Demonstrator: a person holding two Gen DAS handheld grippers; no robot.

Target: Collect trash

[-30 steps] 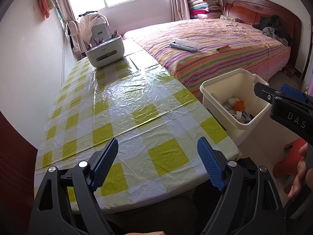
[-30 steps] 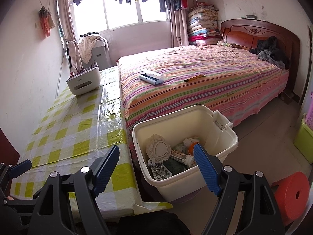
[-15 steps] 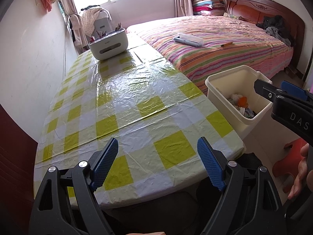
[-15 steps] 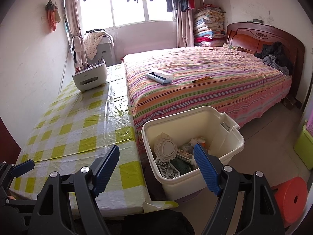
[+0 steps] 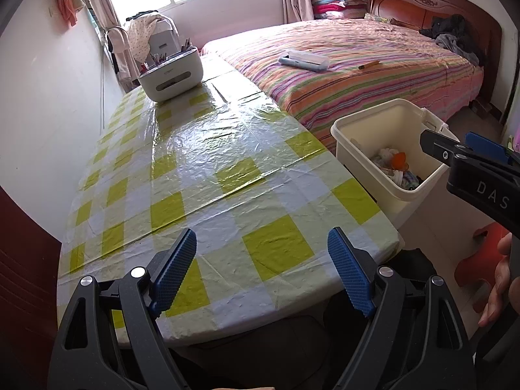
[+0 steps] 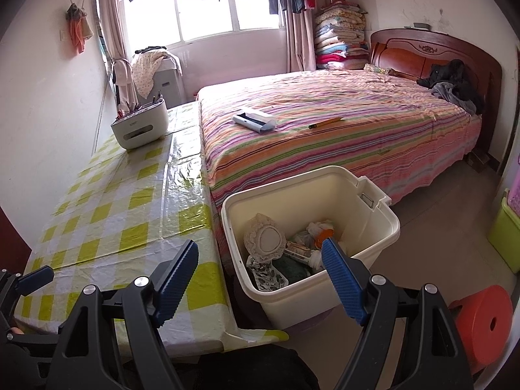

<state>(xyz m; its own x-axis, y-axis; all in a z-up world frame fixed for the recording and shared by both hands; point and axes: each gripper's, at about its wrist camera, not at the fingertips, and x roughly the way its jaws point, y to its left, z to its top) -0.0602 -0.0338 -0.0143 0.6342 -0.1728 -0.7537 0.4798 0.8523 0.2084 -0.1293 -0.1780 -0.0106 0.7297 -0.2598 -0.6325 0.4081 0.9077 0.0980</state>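
Note:
A cream plastic bin (image 6: 292,178) stands on the floor between the table and the bed, with trash (image 6: 279,250) inside: a lacy round piece, wrappers, a tube and something orange. My right gripper (image 6: 260,243) hovers open over the bin's near side with nothing between its blue pads. My left gripper (image 5: 261,247) is open and empty above the near end of the table (image 5: 227,169), which has a yellow-and-white checked plastic cloth. In the left wrist view the bin (image 5: 373,120) sits to the right, and the right gripper (image 5: 471,162) reaches over it.
A white caddy (image 5: 172,74) holding pens stands at the table's far end. The striped bed (image 6: 325,130) carries a flat white-and-blue case and a pencil. A red stool (image 6: 484,321) and a green box (image 6: 507,237) are on the floor at right.
Both views sway only slightly. The grippers stay open and empty, and nothing on the table or in the bin has moved.

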